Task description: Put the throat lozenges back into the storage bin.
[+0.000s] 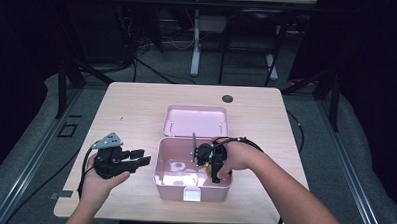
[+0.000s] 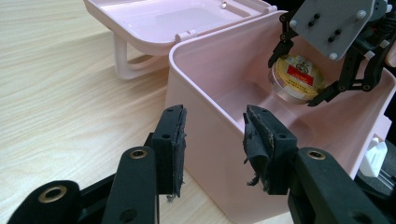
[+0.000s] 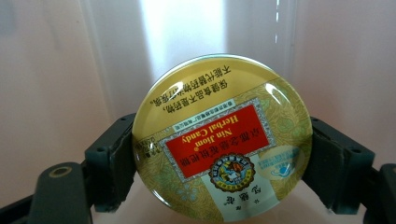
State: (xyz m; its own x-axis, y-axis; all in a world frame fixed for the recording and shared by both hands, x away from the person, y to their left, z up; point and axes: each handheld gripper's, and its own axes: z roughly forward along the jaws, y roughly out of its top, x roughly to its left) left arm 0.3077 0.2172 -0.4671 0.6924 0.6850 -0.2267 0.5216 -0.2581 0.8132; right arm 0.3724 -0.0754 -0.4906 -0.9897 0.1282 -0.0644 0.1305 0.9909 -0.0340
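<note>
High view: the right gripper [image 1: 215, 165] is lowered into the open pink box [image 1: 160, 175] — placing is judged under way.

Left gripper view: the left gripper [image 2: 213, 140] is held wide and empty beside the box wall.

Right gripper view: the tin [image 3: 222, 137] is clamped edge-on between both jaws, its face turned to the camera; being round, no long axis is shown. Next, a lowering and release are called for.

Yellow, red-labelled candy tin [image 3: 222, 140]; pink box [image 1: 161, 178]

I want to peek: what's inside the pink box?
Inside the pink box, the right gripper holds a round yellow candy tin by its rim, above the shiny pink bottom. The hand and gripper cover the right part of the floor, so anything there stays hidden.
</note>
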